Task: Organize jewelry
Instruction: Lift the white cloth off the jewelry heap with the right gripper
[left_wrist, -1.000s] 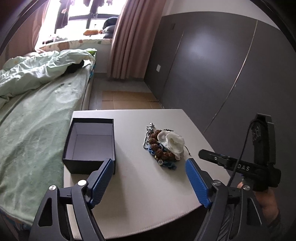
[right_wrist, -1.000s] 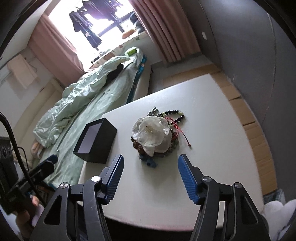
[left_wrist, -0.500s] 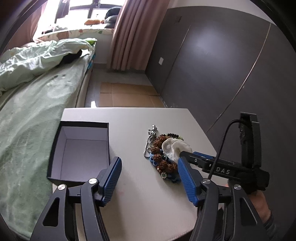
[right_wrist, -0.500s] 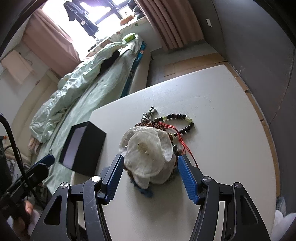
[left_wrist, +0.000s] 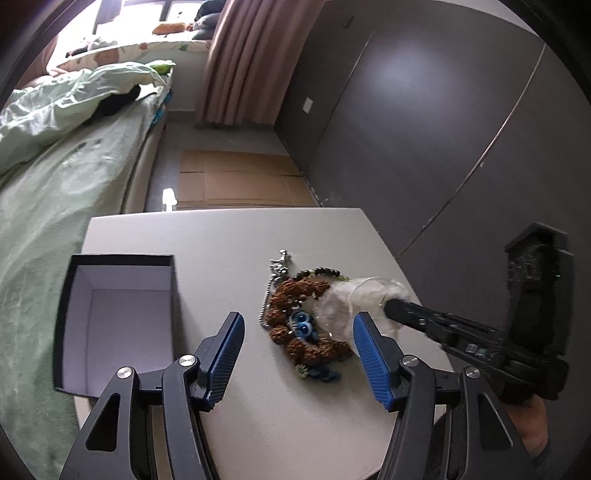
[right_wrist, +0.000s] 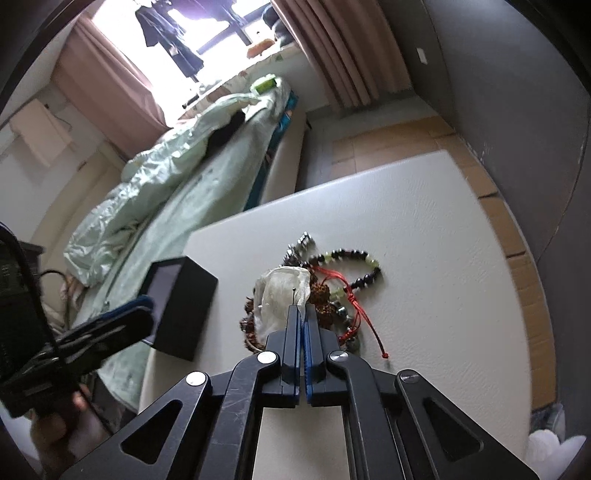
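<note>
The right gripper (right_wrist: 303, 314) reaches in low over the white table (right_wrist: 436, 236), its two blue-padded fingers pressed together on the near edge of a translucent white fabric flower (right_wrist: 282, 291); in the left wrist view the same gripper (left_wrist: 391, 306) enters from 3 o'clock, black body angled down toward the table, its tip buried in the flower (left_wrist: 351, 302), with the person's hand showing at the 4 o'clock edge behind it. The left gripper (left_wrist: 298, 339) hovers above the table with its jaws wide apart, the blue pads framing the near side of the jewelry pile (left_wrist: 306, 317) without touching it. The pile sits near the table's middle, at about 3 o'clock from an open black gift box (left_wrist: 114, 317) with a pale lining, and apart from it. The flower lies on top of the heap, crumpled and slightly glossy. Beneath and around it are a bracelet of knobbly brown seed beads (left_wrist: 299, 291), a blue piece (left_wrist: 303, 326) with round eye-like beads, a silver ball chain (left_wrist: 269, 288) trailing toward 12 o'clock, a dark bead bracelet (right_wrist: 354, 264) with a few pale green beads, and a red knotted cord (right_wrist: 351, 299) whose loose end runs toward 5 o'clock in the right wrist view. A bed with a mint-green duvet (left_wrist: 44, 155) flanks the table at 9 o'clock.
</note>
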